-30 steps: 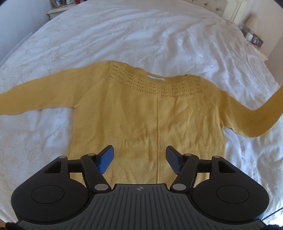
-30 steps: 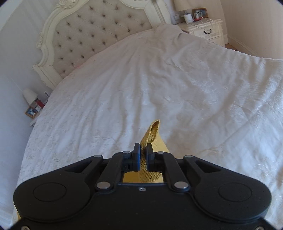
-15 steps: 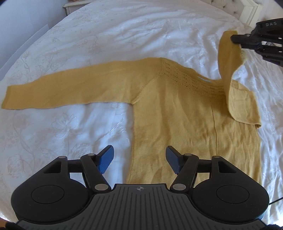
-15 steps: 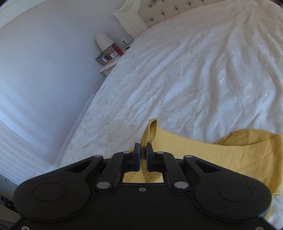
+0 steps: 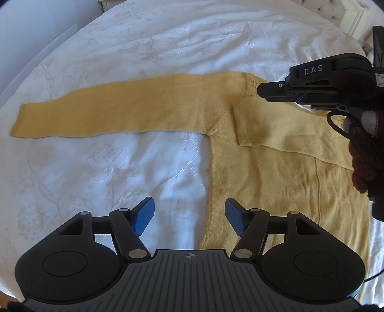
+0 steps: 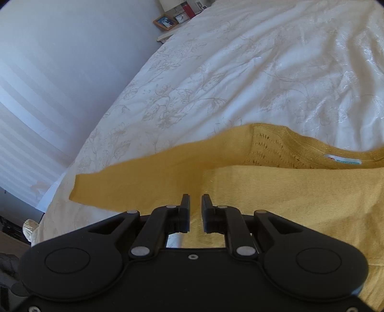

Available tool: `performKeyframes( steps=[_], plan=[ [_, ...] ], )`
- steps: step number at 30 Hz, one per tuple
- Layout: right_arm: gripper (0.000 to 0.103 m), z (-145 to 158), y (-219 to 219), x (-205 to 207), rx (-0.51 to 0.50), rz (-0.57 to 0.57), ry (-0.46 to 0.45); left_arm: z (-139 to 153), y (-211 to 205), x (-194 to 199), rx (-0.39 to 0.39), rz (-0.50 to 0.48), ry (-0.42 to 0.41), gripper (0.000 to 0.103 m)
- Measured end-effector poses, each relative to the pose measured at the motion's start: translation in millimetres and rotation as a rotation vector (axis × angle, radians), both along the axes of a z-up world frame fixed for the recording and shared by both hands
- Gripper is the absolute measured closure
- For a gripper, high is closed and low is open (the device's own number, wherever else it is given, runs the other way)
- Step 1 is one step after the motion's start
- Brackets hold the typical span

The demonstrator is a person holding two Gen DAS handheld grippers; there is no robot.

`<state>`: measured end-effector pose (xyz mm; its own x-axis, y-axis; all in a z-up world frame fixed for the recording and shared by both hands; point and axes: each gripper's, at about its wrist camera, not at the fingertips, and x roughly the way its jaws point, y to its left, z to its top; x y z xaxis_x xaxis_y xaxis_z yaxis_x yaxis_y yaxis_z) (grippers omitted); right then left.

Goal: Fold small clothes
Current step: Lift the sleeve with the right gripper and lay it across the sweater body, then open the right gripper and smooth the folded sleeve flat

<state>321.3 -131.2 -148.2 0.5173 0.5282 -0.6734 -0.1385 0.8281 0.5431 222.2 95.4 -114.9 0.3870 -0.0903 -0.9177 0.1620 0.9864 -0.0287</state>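
Observation:
A mustard-yellow knit sweater (image 5: 276, 182) lies flat on the white bedspread (image 5: 134, 52). Its left sleeve (image 5: 115, 115) stretches out to the left. Its right sleeve (image 5: 268, 129) lies folded across the chest. My left gripper (image 5: 189, 216) is open and empty, low over the sweater's lower left hem. My right gripper (image 5: 260, 92) hovers above the folded sleeve's cuff near the neckline. In the right wrist view the right gripper (image 6: 195, 210) has a small gap between its jaws and holds nothing, with the folded sleeve (image 6: 288, 192) under it.
The bed's left edge (image 6: 79, 153) drops off beside a pale wall. A nightstand (image 6: 172, 21) with a picture frame stands at the head end. The headboard (image 5: 352, 14) shows at the far right.
My right gripper carried the right sleeve across the chest, laid it down and let go. My left gripper shifted left toward the sweater's left side.

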Motion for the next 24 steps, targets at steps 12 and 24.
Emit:
performKeyframes(
  steps=[12,24],
  plan=[
    [0.08,-6,-117,-55,-0.136,-0.277,0.069,-11,-63,51,-0.003,-0.104,-0.058,0.039],
    [0.061,-33,-263,-88,-0.311,-0.569,0.203,-64,-146,101,0.115,-0.253,-0.078,0.039]
  ],
)
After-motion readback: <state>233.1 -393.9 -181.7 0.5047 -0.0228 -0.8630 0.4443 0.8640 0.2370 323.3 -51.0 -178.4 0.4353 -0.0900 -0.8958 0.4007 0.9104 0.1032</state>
